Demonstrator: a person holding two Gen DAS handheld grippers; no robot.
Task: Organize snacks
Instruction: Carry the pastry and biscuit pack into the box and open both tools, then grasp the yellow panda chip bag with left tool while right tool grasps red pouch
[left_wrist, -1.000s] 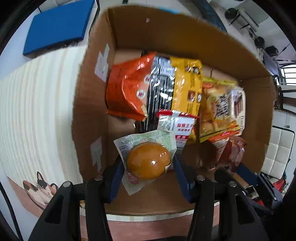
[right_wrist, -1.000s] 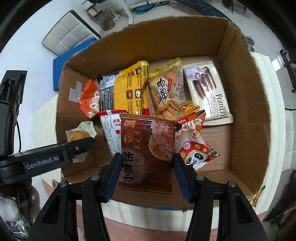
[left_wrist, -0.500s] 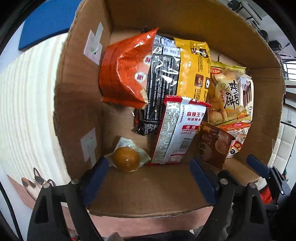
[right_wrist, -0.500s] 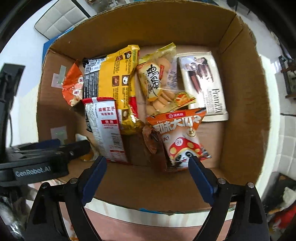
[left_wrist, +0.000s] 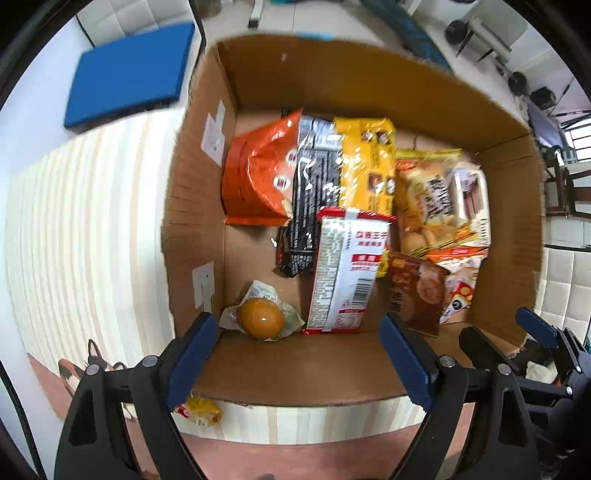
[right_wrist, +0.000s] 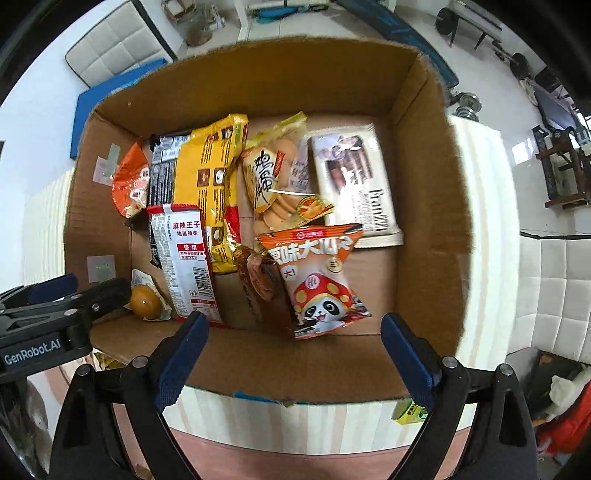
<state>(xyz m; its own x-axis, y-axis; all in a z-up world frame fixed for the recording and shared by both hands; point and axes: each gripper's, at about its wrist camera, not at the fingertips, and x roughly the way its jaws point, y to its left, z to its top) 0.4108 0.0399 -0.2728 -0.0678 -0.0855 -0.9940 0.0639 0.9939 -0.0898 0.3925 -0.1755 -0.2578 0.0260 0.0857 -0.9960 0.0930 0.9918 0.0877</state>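
A cardboard box (left_wrist: 195, 206) (right_wrist: 428, 192) holds several snack packs. A wrapped orange bun (left_wrist: 260, 318) (right_wrist: 144, 301) lies in its near left corner. A brown cookie pack (left_wrist: 415, 295) (right_wrist: 264, 291) leans between a red-and-white pack (left_wrist: 345, 269) (right_wrist: 186, 254) and a panda pack (right_wrist: 319, 284). My left gripper (left_wrist: 295, 343) is open and empty above the box's near edge. My right gripper (right_wrist: 295, 343) is open and empty above the near edge too.
An orange bag (left_wrist: 258, 181), a black pack (left_wrist: 314, 192) and a yellow pack (left_wrist: 365, 166) lie at the back of the box. A small yellow packet (left_wrist: 199, 410) and a green packet (right_wrist: 408, 411) lie on the striped mat outside. A blue pad (left_wrist: 129, 70) lies behind.
Both grippers opened. The left one let go of the bun and the right one let go of the brown cookie pack; both lie in the box. Both grippers then pulled back.
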